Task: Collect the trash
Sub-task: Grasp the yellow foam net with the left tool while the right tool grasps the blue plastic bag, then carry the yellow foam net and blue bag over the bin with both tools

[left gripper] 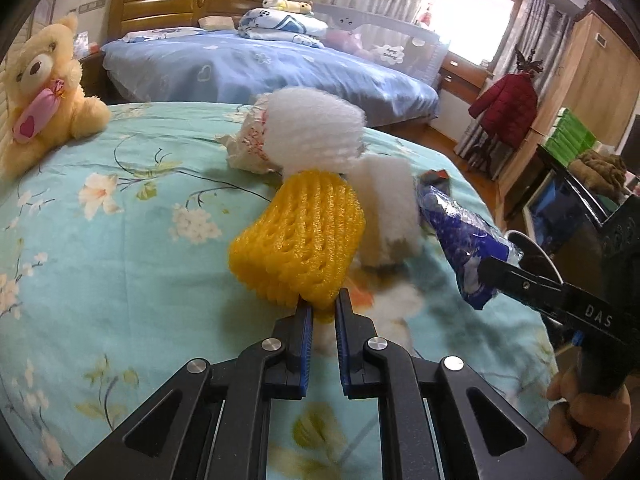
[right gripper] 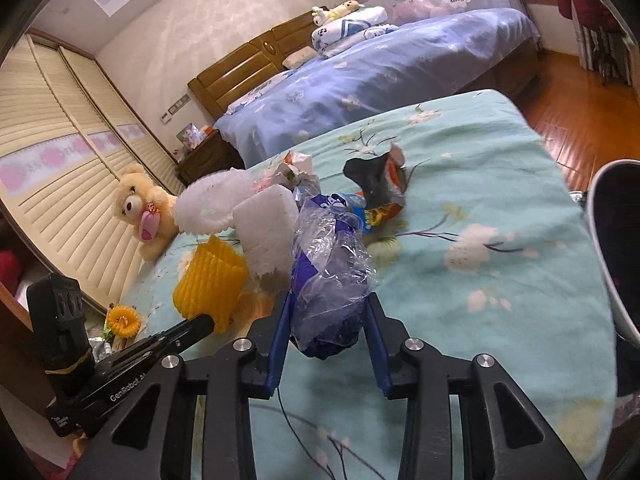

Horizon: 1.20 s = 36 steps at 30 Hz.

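Low in frame, the left gripper (left gripper: 320,304) pinches the yellow foam net (left gripper: 298,240) and the right gripper (right gripper: 329,320) clamps the blue plastic wrapper (right gripper: 332,276), seemingly ready to lift both off the floral bedspread (left gripper: 120,240).

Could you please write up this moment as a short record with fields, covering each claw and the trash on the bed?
surface: bed with a teal floral cover
left claw: shut on the near edge of the yellow foam net
right claw: shut on the blue and clear plastic bag
loose trash: white foam net, white foam block, crumpled paper wrapper, dark snack packet
not trash: teddy bear at the far left of the bed
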Tool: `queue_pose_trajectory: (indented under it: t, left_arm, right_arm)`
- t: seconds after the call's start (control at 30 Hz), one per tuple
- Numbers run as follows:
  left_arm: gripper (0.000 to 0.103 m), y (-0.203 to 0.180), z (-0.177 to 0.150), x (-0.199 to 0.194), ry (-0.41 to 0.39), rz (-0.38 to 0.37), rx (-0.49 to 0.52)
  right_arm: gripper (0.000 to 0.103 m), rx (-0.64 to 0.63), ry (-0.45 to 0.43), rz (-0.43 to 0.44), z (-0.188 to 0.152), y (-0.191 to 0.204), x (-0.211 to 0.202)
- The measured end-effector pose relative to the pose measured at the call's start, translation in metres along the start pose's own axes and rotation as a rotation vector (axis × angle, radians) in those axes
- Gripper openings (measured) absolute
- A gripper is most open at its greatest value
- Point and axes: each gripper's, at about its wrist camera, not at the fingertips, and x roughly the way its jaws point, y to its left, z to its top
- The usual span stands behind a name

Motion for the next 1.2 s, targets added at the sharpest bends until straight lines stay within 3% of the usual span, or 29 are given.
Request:
queue_pose_trajectory:
  t: [0.43,1.2]
  left_arm:
    - [0.009,-0.037,-0.011,-0.005,0.021,-0.106,0.098]
    - [0.009,-0.097,0.013,0.054,0.091,-0.219,0.247]
  right_arm:
    - [0.036,0.047,-0.043,-0.05,-0.014,-0.026,-0.04]
    - [0.036,0.162,-0.137,-0.181,-0.025,-0.096,-0.104]
